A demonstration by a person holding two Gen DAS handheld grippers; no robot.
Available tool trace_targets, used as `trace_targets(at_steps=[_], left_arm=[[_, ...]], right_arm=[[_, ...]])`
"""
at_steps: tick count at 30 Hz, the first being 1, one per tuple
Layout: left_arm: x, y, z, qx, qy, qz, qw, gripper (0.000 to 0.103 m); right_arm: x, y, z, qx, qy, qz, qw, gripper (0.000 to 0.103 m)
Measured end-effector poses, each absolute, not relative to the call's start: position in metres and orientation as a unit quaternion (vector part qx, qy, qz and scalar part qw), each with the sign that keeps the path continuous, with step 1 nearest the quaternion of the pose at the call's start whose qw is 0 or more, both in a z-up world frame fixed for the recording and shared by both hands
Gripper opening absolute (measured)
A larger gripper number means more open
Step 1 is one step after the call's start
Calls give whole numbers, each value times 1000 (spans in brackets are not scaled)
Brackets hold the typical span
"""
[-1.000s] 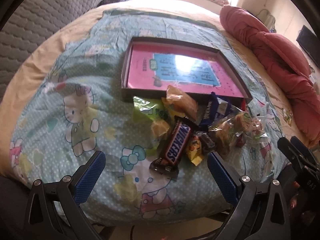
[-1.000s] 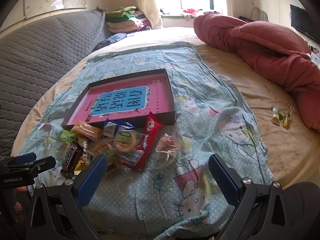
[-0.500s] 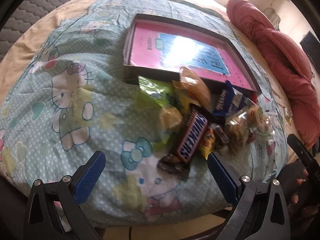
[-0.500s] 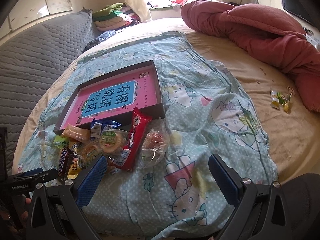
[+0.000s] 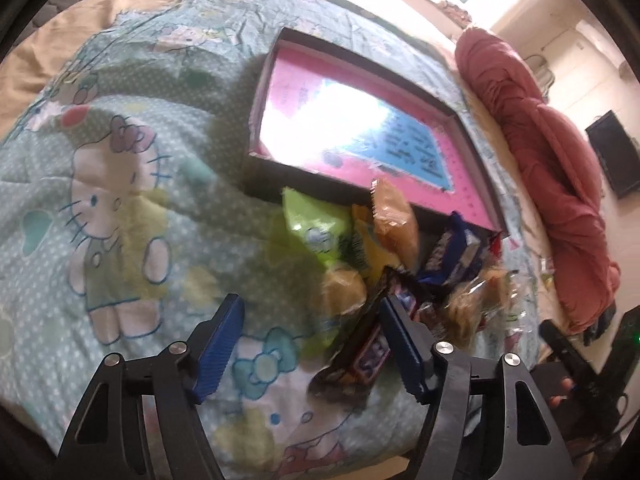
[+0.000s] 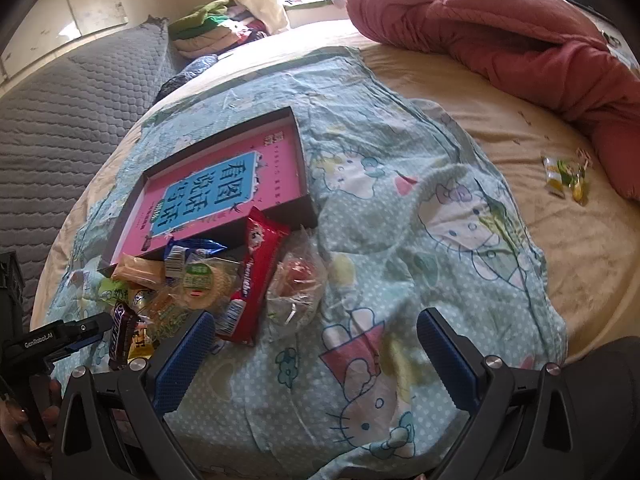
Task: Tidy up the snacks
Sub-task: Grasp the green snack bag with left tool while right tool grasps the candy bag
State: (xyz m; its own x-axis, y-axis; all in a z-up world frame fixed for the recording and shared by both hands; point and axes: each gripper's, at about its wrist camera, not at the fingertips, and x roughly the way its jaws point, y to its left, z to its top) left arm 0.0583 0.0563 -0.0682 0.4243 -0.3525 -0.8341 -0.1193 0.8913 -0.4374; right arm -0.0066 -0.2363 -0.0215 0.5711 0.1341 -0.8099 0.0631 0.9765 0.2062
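Note:
A heap of wrapped snacks lies on the Hello Kitty blanket against the front wall of a dark shallow box (image 5: 312,186) with a pink printed floor. My left gripper (image 5: 310,344) hovers low over the heap's near end with its jaws closing. A Snickers bar (image 5: 366,356) lies slanted just inside its right finger, and neither pad presses on it. A green packet (image 5: 316,224), an orange packet (image 5: 394,216) and a blue packet (image 5: 452,248) lie beyond. My right gripper (image 6: 314,356) is open over bare blanket, just right of a red packet (image 6: 256,276) and a clear-wrapped pastry (image 6: 298,280).
A rolled red quilt (image 6: 520,40) runs along the bed's far right. A few loose candies (image 6: 566,174) lie on the beige sheet beside it. A grey quilted pad (image 6: 60,112) borders the left, with folded clothes (image 6: 208,28) at the back.
My left gripper has sunk closer to the snack heap and its jaws have narrowed, bringing the right finger up to the Snickers bar. My right gripper has come down a little and stayed open.

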Motion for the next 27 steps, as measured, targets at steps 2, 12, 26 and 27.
trace_targets(at_steps=[2,12,26,27], left_arm=[[61,54,-70,-226,530,-79,813,64],[72,49,-77,-229,528,-91,813,63],[83,49,-83,-241,530,-101,807,63],[85,47,-85,-241,531,-103,806,63]], right_arm=[[-5,-238,-26,108,469,17,877,102],[19,-238,-42,104,486,4,868,88],[48,-205,-64,11,507,41,861,51],[48,-204,-65,8,508,42,860,50]])
